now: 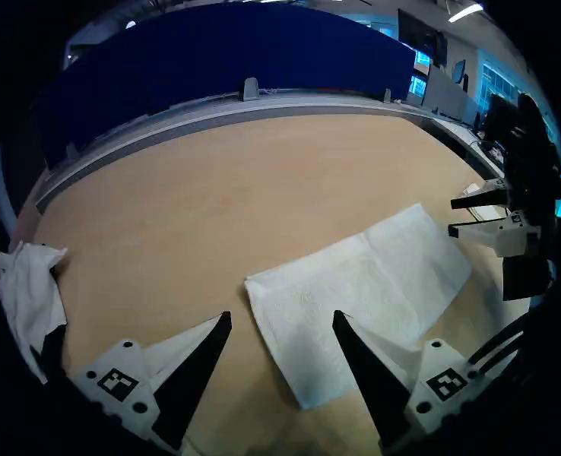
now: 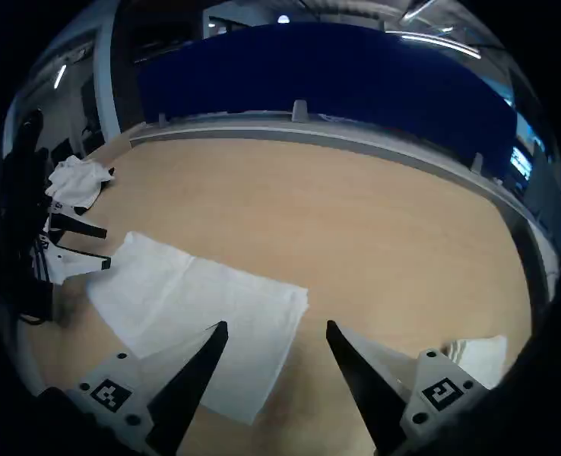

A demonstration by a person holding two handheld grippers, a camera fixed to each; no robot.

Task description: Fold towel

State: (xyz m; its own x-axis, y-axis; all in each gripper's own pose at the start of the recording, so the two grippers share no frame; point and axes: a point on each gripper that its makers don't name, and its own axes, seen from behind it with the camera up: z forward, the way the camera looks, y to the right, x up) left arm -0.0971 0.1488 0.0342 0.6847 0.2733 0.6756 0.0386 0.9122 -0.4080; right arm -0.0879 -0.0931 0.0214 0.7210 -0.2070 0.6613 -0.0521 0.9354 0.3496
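Seen in the left gripper view: a white towel (image 1: 356, 296) lying flat on the light wood table (image 1: 204, 182), folded into a long shape. Left gripper (image 1: 280, 315) low over the near end of the towel, claw wide open, holding nothing. One dark finger over the bare table, the other over the towel. Off to the right, near the far end of the towel, the right gripper (image 1: 453, 216), claw open too, nothing in it. A crumpled white cloth (image 1: 26, 296) well apart at the left edge of the table. A tall blue wall (image 1: 227, 53) along the back of the table.

Seen in the right gripper view: the same towel (image 2: 197, 311) by the right gripper (image 2: 276, 324), claw wide and empty. Left gripper (image 2: 106, 248) just beside the towel's far end, fingers apart. Crumpled white cloth (image 2: 75, 178) behind it. A small white cloth piece (image 2: 478, 353) near the right finger
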